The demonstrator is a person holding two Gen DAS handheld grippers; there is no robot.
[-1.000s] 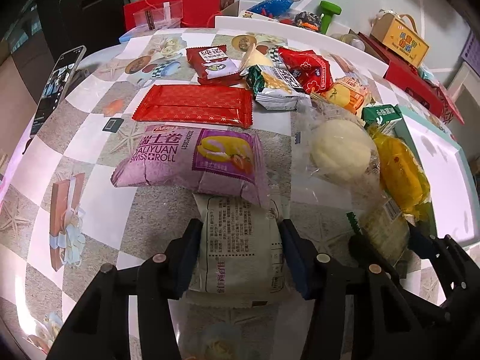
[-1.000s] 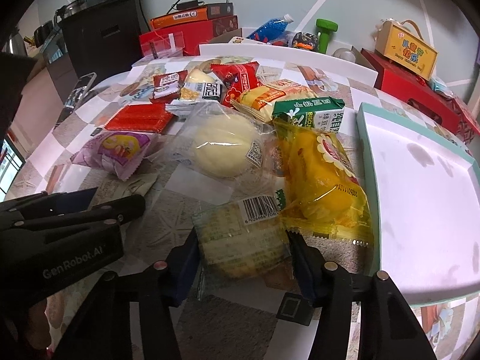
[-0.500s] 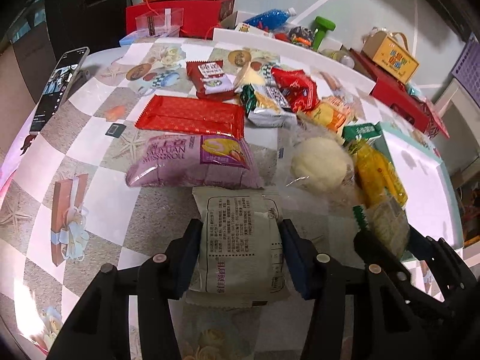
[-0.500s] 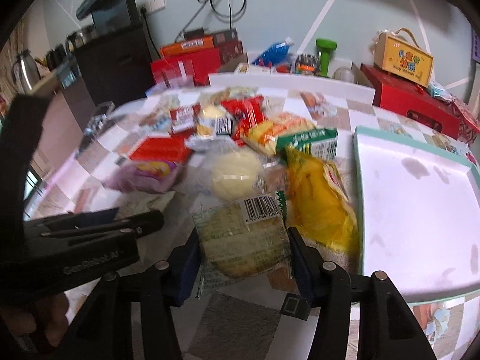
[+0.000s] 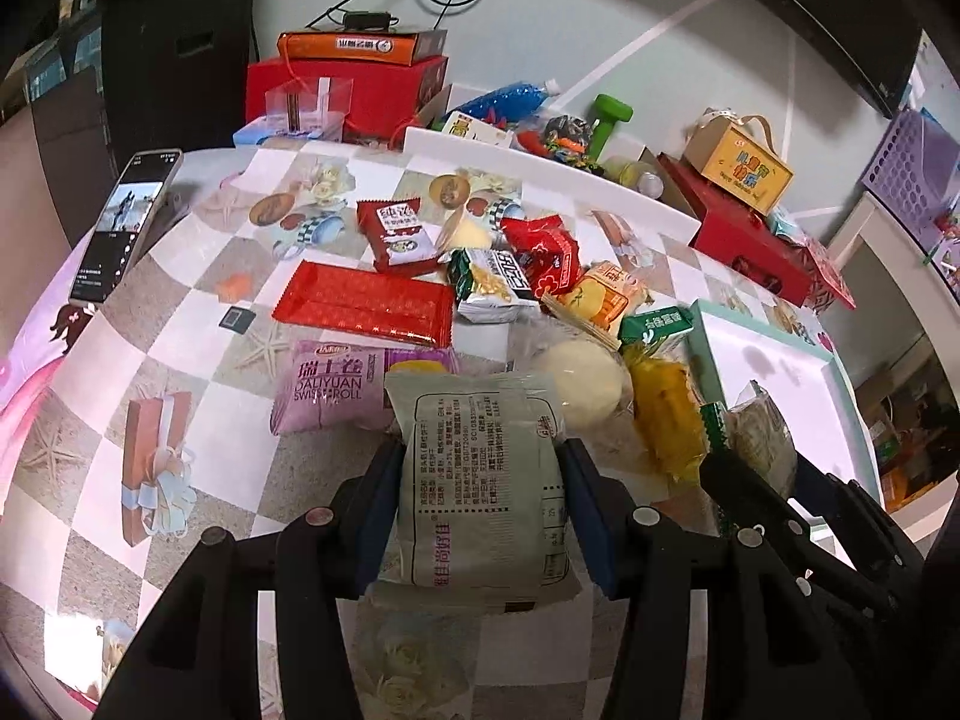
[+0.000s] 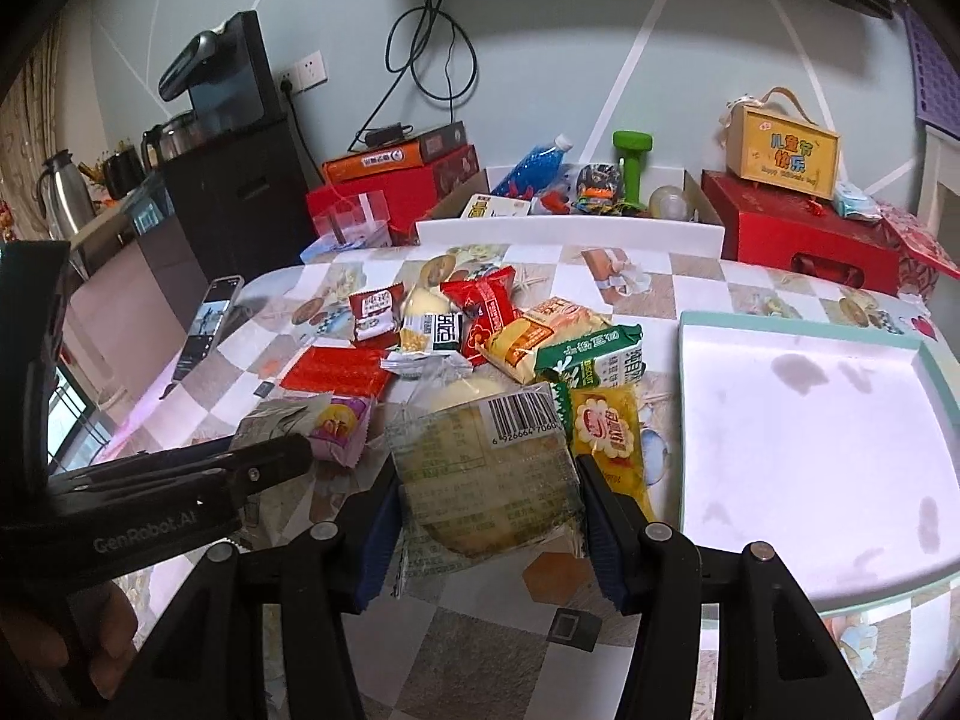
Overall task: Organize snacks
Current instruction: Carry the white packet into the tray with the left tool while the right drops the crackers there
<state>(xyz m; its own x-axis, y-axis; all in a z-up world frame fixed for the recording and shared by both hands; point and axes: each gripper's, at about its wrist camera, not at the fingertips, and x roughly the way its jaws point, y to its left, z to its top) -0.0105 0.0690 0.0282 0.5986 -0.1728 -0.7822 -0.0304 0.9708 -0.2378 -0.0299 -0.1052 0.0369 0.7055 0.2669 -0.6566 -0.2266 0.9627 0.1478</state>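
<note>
Our left tongs [image 5: 480, 510] clamp a pale printed packet [image 5: 480, 480] at lower centre. Our right tongs [image 6: 489, 528] clamp a clear barcoded cake packet [image 6: 486, 474] at lower centre, above the surface [image 6: 480, 648].

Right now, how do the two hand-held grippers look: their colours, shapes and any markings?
Both are matte black plastic. The left gripper and the right gripper each have two angular branches with round silver rivets, and fingers lined with dark blue ribbed pads. In the right wrist view, the left gripper's body shows white lettering "GenRobot.AI". No cables or sleeves are visible.
</note>
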